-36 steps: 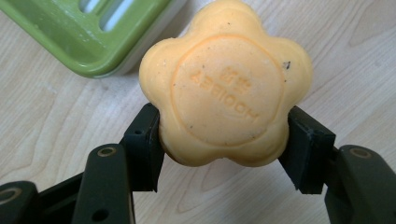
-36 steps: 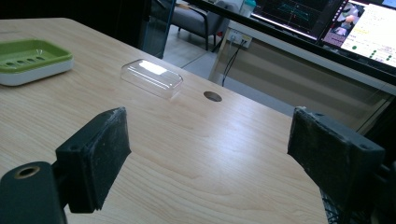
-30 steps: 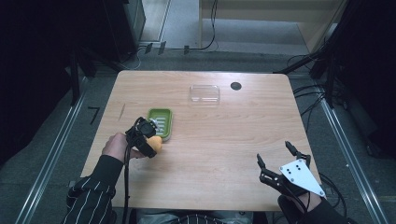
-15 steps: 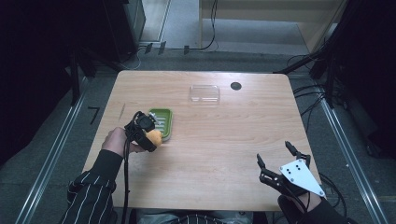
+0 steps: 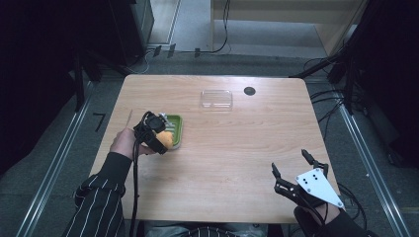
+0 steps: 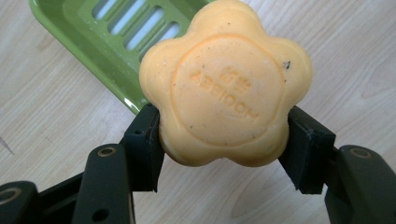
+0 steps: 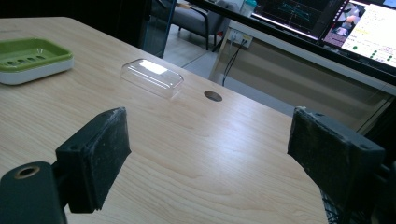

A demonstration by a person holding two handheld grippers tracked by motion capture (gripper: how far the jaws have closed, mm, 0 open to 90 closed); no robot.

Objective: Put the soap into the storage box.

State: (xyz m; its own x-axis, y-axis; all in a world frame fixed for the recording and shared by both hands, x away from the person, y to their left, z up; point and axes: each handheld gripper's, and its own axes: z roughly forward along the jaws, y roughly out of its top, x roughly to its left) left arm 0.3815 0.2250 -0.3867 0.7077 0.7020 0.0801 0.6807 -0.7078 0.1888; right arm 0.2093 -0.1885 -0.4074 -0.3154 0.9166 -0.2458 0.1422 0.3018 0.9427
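An orange flower-shaped soap [image 6: 225, 87] is clamped between the two black jaws of my left gripper [image 6: 224, 140]. It hangs over the near rim of the green slotted soap dish [image 6: 100, 44]. In the high view the left gripper [image 5: 157, 136] and the soap [image 5: 167, 139] sit over the dish [image 5: 174, 129] at the table's left. My right gripper [image 5: 294, 170] stands open at the front right corner with nothing between its jaws, and its own view shows it [image 7: 208, 158] above bare wood.
A clear plastic lid [image 5: 216, 98] lies near the table's far edge, with a round dark hole [image 5: 249, 91] to its right. Both show in the right gripper view, lid [image 7: 152, 74] and hole [image 7: 213, 96]. Metal rails flank the table.
My left gripper has carried the soap up and to the right, from beside the dish's near corner to over the dish. The right gripper has stayed still.
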